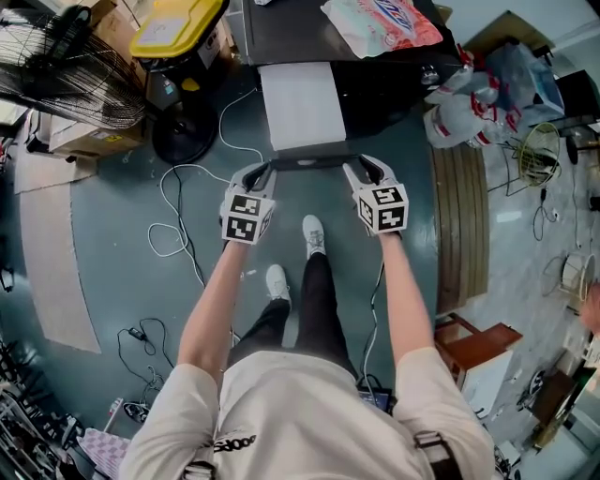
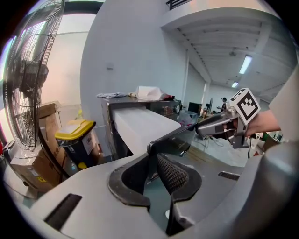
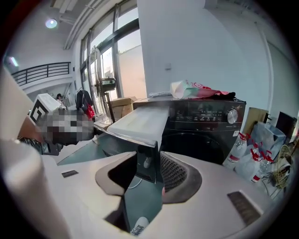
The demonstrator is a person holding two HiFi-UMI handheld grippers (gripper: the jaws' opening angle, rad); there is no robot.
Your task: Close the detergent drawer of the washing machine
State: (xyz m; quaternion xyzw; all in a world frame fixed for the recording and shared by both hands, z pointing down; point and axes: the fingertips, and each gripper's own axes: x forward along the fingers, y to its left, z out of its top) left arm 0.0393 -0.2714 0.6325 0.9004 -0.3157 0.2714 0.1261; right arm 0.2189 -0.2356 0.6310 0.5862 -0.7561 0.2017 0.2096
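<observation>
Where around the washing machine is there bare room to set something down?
Bare: the white top of the drawer, and the floor strip between the person's right arm and the wooden board. Crowded: cables loop over the floor left of the legs, the fan and yellow bin fill the left, bottles the right.

Black-and-white square markers stand on the cubes of the left gripper (image 1: 258, 172) and right gripper (image 1: 368, 169); blue lettering on the bag (image 1: 384, 21), upper middle of the frame, seems a brand name, unreadable. The shirt (image 1: 281, 412) print is illegible.

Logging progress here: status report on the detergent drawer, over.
Left gripper, right gripper: each pinching a drawer corner. Drawer pulled out. Nothing seen blocking.
</observation>
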